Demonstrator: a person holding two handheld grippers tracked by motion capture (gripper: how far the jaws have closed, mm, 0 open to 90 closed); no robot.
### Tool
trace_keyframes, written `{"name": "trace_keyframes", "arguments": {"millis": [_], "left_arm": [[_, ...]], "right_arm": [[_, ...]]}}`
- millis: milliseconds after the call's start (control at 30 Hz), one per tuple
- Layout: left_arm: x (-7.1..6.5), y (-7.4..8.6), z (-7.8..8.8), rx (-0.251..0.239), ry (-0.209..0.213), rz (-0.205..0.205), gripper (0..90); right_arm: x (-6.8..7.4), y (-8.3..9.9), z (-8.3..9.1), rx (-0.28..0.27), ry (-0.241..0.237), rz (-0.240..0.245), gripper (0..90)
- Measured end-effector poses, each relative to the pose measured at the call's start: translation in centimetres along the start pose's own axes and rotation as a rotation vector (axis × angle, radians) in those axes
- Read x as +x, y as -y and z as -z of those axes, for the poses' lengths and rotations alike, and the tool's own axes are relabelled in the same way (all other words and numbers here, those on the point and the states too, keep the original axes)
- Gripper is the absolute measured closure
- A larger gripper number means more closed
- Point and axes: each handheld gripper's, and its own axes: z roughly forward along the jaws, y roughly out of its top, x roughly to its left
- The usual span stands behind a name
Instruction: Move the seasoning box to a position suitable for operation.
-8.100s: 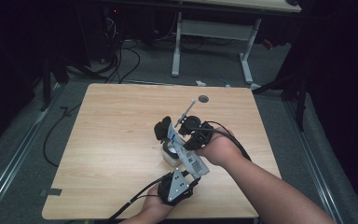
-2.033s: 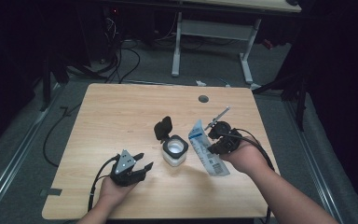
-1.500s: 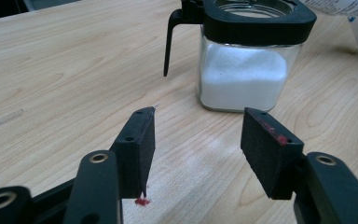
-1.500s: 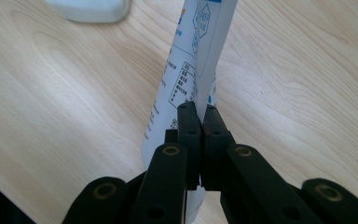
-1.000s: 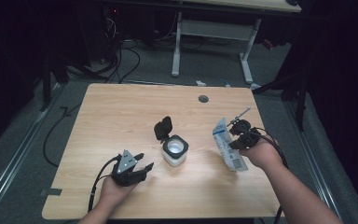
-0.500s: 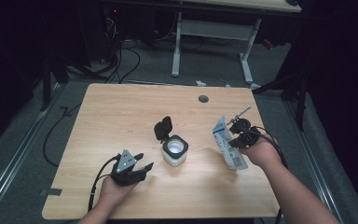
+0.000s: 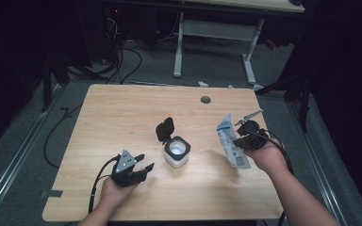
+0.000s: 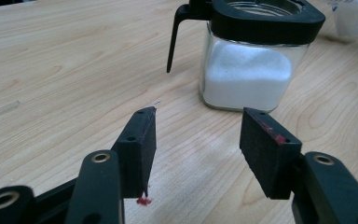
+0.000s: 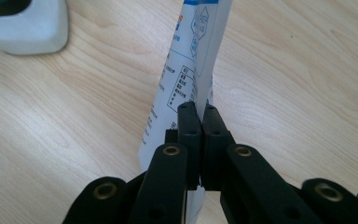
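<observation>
Refill stage, after pouring. My right gripper (image 7: 241, 140) has carried the pouch (image 7: 231, 143) away from the jar (image 7: 176, 151) toward the table's (image 7: 122, 108) right edge, its jaws pinched flat on the thin printed film, which stands nearly upright; I judge the pouring finished. My left gripper (image 8: 196, 140) rests near the front edge, jaws apart and empty, facing the jar. Jar: square clear glass, white granules inside, glossy black collar, hinged lid (image 7: 165, 129) tipped open. Tabletop: pale wood grain.
</observation>
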Motion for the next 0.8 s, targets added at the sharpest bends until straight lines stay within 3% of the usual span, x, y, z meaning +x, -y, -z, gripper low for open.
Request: {"name": "trace_keyframes", "arguments": {"millis": [200,333,633,800], "left_arm": [[0.4,0.0,0.2,-0.002,-0.004,0.014,46.3],[0.7,0.0,0.3,-0.006,-0.008,0.026,46.7],[1.1,0.0,0.4,-0.013,-0.021,0.036,46.5],[1.2,0.0,0.5,-0.017,-0.025,0.034,44.9]], "right_arm": [[0.3,0.3,0.3,-0.055,-0.008,-0.012,89.2],[0.5,1.0,-0.3,-0.041,-0.002,-0.006,89.2],[0.3,1.8,-0.5,-0.068,-0.002,-0.029,89.2],[0.5,2.0,-0.2,-0.109,-0.004,-0.042,89.2]]}}
